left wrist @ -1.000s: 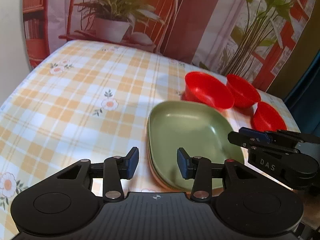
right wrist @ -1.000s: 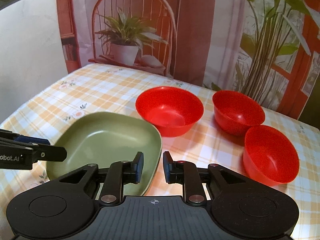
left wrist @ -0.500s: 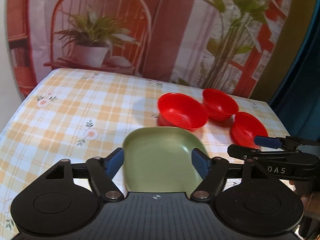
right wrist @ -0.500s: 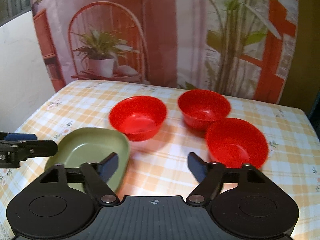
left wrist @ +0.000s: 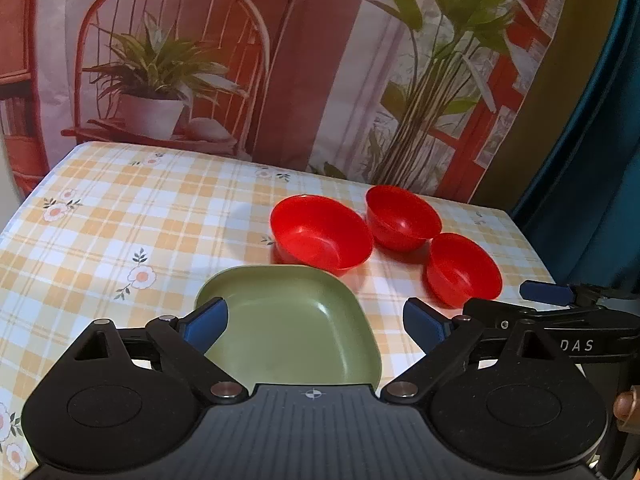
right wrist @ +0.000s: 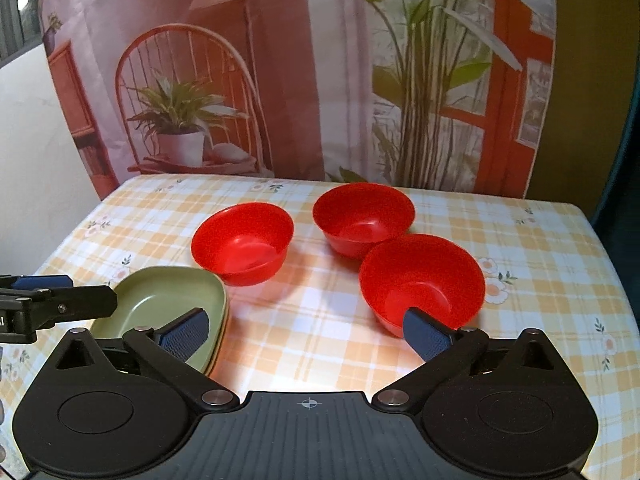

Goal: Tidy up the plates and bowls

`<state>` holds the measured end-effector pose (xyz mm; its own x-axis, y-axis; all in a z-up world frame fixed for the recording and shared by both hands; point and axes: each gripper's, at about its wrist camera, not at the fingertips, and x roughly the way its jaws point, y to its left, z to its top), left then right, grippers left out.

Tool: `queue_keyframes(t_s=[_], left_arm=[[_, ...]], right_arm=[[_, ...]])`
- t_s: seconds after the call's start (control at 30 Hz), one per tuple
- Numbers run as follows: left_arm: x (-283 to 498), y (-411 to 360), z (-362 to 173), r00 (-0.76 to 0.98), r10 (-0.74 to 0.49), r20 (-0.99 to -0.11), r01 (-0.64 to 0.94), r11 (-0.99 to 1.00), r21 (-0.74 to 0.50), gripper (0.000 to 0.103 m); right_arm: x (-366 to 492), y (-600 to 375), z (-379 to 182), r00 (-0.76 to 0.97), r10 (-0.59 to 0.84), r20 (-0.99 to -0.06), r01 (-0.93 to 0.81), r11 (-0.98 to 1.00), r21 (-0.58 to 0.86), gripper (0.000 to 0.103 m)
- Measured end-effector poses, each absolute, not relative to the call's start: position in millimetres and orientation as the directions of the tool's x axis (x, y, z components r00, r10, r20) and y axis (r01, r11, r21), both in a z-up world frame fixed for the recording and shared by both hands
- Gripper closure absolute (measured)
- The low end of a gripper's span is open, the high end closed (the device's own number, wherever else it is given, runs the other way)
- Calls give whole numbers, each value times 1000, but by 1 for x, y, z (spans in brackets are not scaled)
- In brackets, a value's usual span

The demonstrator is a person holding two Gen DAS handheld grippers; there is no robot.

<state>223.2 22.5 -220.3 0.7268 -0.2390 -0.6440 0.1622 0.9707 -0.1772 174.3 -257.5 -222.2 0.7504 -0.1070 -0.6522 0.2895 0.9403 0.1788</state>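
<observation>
Warm, dim indoor light, soft shadows beside the red bowls (right wrist: 422,276), fisheye-bent edges, slight softness throughout.

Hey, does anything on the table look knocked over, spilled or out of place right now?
Nothing stands out. The green plates sit in a neat stack, and the three red bowls stand upright and empty on the checked tablecloth. The bowls are loose side by side, not yet stacked.

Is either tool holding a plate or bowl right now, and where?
Neither. The left tool and right tool have both just opened, with nothing gripped.
</observation>
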Motion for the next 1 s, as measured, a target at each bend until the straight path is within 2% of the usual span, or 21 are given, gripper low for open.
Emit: queue_keyframes(t_s=[0.33,0.57,0.83,1.0], left_arm=[[235,16,-215,713,-250,-655,192,968,-161,7],[250,10,-200,730,-250,-636,219,967,-129,7],[284,13,-191,744,-225,-629,205,973,-107,8],[308,11,-198,733,-223,-643,235,970,-69,13]], right_arm=[[170,-277,-219,745,-155,-648,322,936,146,0],[185,-297,-210,701,-209,-682,355,931,80,0],[207,-315,-209,716,-227,-660,366,927,79,0],[227,-312,-219,728,-221,-648,360,929,87,0]])
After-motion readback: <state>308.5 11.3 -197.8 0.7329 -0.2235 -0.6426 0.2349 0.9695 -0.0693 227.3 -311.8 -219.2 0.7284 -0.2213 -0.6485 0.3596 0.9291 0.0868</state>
